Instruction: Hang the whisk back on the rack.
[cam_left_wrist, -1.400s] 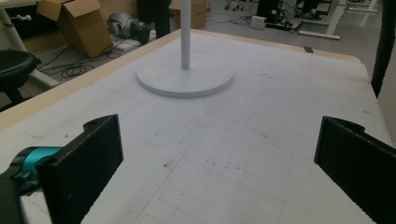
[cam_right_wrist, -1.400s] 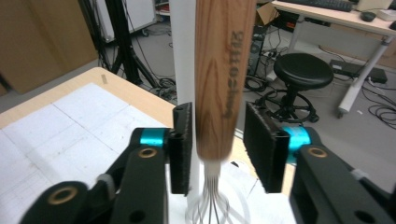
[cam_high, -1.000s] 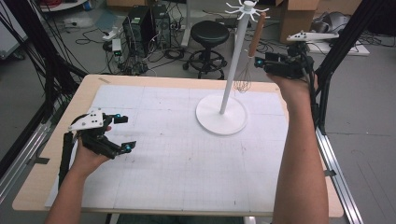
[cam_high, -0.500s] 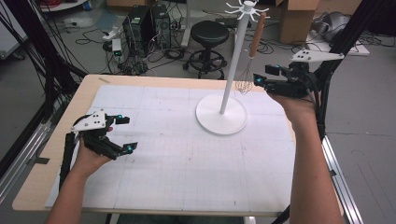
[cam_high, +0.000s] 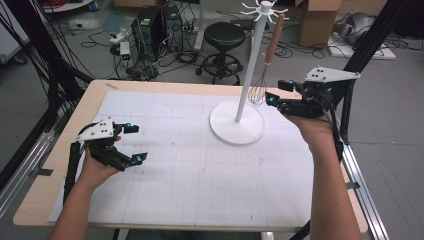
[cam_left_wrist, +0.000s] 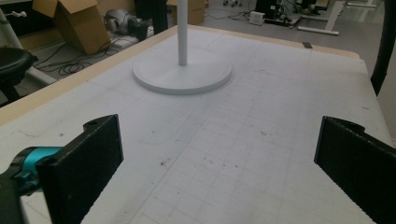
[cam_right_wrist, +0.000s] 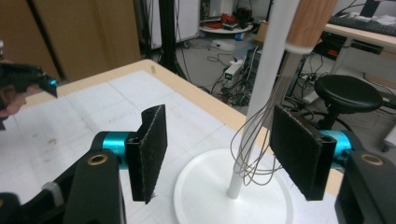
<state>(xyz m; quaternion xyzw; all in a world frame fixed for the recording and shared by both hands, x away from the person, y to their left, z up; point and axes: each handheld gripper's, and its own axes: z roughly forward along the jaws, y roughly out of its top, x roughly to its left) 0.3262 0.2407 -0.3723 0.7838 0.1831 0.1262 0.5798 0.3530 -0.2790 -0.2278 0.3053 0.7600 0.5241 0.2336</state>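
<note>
From the high view, my right claw (cam_high: 274, 91) has come away from the upper part of the stand (cam_high: 248, 65) and dropped lower, level with the wire head of the whisk (cam_high: 258, 90), which hangs by its wooden handle from a hook at the top of the stand. Its jaws have just been opening, so I judge the whisk is hung and I am letting it be. My left claw (cam_high: 134, 143) rests low over the surface (cam_high: 200, 180), jaws apart, holding nothing, well apart from the stand's round base. In the left gripper view the two jaws stand wide with bare gridded mat between them, and the base sits ahead with plenty of free surface around it. In the right gripper view the whisk wires (cam_right_wrist: 254, 149) hang just inside the far pad (cam_right_wrist: 299, 156), and I cannot tell whether they touch it. The pole (cam_right_wrist: 266, 88) stands close behind, so I would back straight off; the surface's far edge runs near.
</note>
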